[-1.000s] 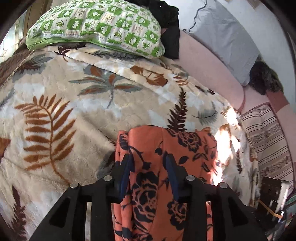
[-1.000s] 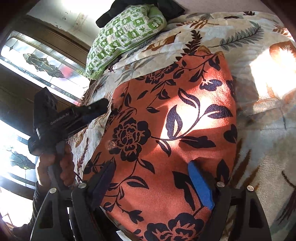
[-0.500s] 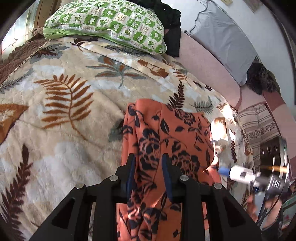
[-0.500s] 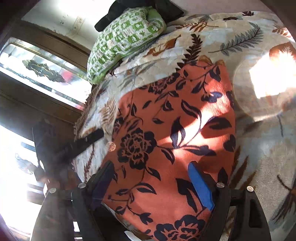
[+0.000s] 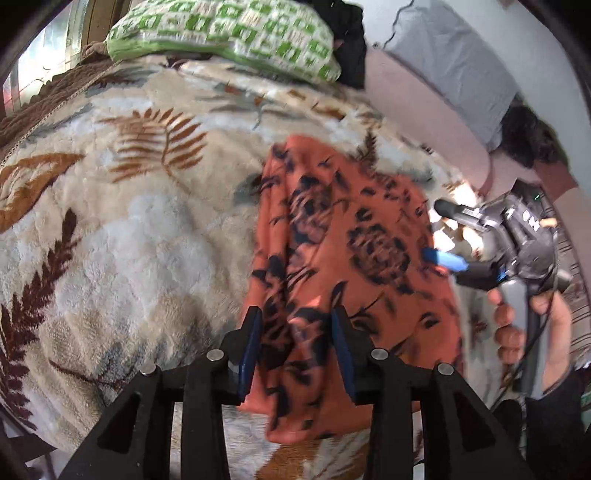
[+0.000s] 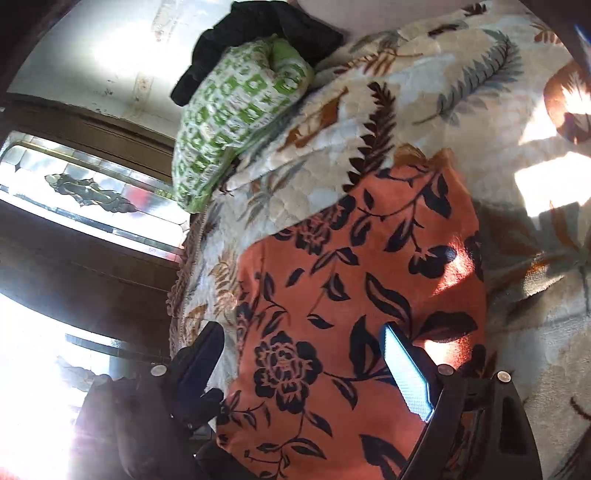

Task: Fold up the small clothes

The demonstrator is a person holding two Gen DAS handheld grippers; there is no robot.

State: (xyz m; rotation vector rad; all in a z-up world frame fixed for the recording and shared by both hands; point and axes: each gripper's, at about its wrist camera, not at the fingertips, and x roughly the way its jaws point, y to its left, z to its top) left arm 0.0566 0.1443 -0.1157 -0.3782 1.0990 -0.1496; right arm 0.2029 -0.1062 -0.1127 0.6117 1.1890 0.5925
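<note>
An orange cloth with a dark flower print lies flat on the leaf-patterned blanket. My left gripper hangs over the cloth's near edge. Its jaws are opening, with a bunched fold of the cloth between them and the blue pads not pressing on it. My right gripper hovers over the other side of the cloth. Its jaws stand wide and are still opening, and nothing is gripped. In the left wrist view the right gripper reaches in from the right, held by a hand.
A green checked pillow and a black garment lie at the head of the bed. A grey pillow and a dark furry thing rest on the pink sheet. A dark-framed window stands past the bed.
My left gripper slid across the bed, narrowed its jaws on the cloth's edge and then widened them. The right gripper has come into the left wrist view and rolled a little.
</note>
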